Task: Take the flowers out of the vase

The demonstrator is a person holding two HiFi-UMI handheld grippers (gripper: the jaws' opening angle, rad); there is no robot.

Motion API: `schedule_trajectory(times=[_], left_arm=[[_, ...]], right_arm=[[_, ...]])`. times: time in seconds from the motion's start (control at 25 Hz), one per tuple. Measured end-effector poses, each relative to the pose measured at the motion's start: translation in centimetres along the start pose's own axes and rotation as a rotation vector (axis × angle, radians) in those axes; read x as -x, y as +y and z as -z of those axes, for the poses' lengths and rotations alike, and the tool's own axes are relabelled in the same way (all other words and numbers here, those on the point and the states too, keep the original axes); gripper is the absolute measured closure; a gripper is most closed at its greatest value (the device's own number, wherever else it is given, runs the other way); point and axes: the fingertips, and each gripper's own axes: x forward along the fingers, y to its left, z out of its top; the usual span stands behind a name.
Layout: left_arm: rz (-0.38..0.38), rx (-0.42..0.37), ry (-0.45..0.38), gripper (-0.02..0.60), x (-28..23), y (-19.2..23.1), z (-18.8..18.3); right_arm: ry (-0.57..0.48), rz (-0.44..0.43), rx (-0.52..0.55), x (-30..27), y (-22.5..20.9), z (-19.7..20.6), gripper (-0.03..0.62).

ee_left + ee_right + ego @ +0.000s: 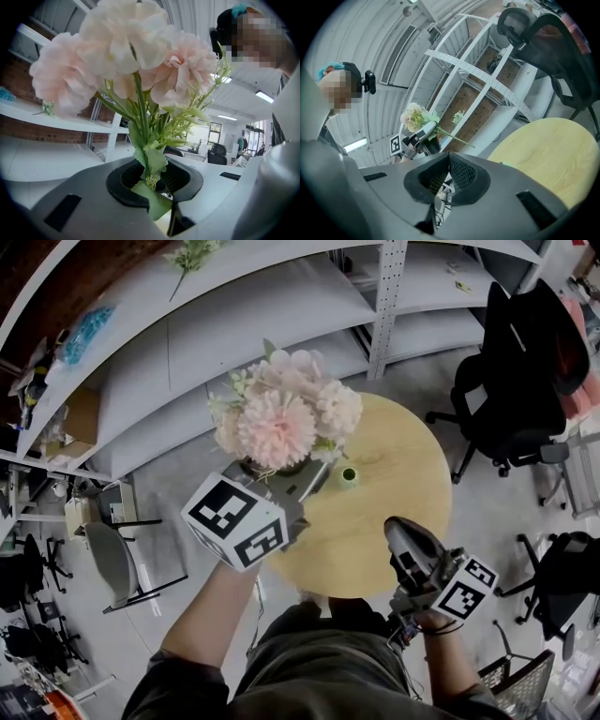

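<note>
Over the table [403,507]: flowers [281,413], a pink bunch with green leaves, held in the air, clear of the vase
Flowers, detail: blooms fan out above the jaws in the left gripper view; one long bare stem juts free past the grip in the right gripper view
Left gripper [305,486]: jaws nearly together, clamped on the stems and a leaf low down; marker cube faces up toward the head camera
Right gripper [401,535]: jaws together, nothing between them; held at the table's near edge, well apart from the flowers
Vase [349,475]: small, green, upright on the table with its mouth up; it shows just beside the bunch in the head view, apart from both grippers
Table: round, pale wood top, bare around the vase
Shelves [234,324]: white boards on a perforated post, behind the table
Sprig [192,254]: green, lying on an upper shelf board
Black chair [516,362]: office chair on castors, right of the table
Grey chair [117,563]: left of the table, near the shelves
</note>
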Motion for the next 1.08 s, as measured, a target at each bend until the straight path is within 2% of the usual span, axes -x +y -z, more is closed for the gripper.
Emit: schedule_trajectory(times=[0.28, 1.08], left_arm=[[-0.01, 0.021, 0.001, 0.499, 0.3, -0.1, 0.1], [-0.009, 0.045, 0.008, 0.499, 0.1, 0.7, 1.6]], right_arm=[[0.017, -0.021, 0.016, -0.4, 0.5, -0.7, 0.579], [0.032, 0.003, 0.014, -1.1, -0.4, -0.5, 0.579]])
